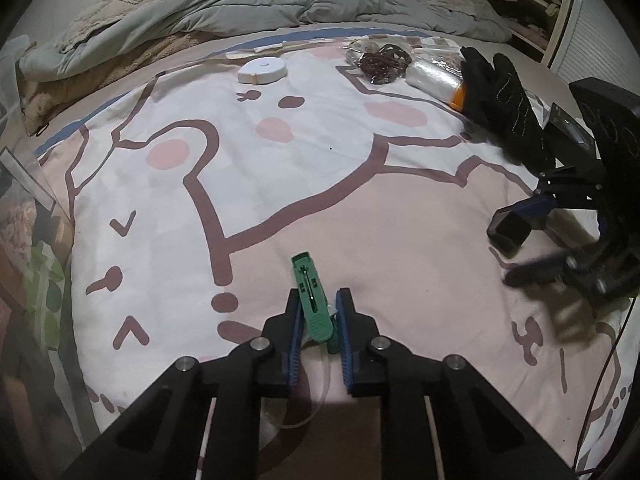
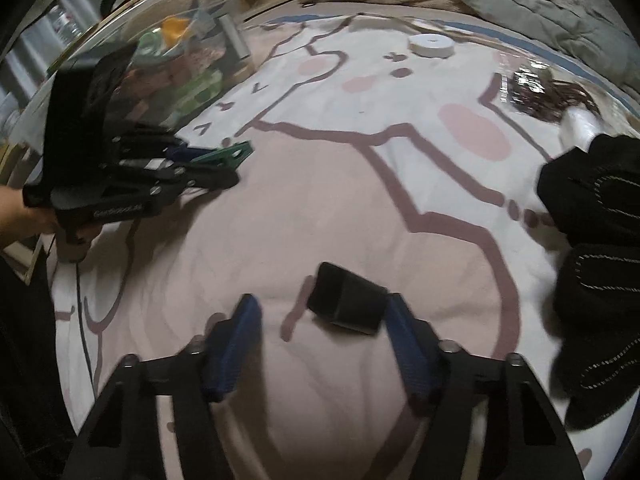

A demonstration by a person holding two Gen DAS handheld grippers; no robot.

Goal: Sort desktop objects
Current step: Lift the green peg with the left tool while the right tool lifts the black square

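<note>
Left gripper [image 1: 320, 316]: pads pressed on green clip [image 1: 314, 300], clip lifted over pink blanket [image 1: 400, 240].
Right gripper [image 2: 322, 336]: fingers spread wide, black box [image 2: 346, 300] touching right pad, not clamped; blur at tips.
Black glove [image 1: 500, 100]: 2 o'clock in left view.
White round case [image 1: 262, 70]: 12 o'clock, far.
Brown cord bundle [image 1: 384, 62]: 1 o'clock, far.
Clear bin [image 2: 192, 40]: 10 o'clock in right view, already holding items.
Step, judged: clip in transit.
Next: carry clip to bin, release; right closes squarely on box.
</note>
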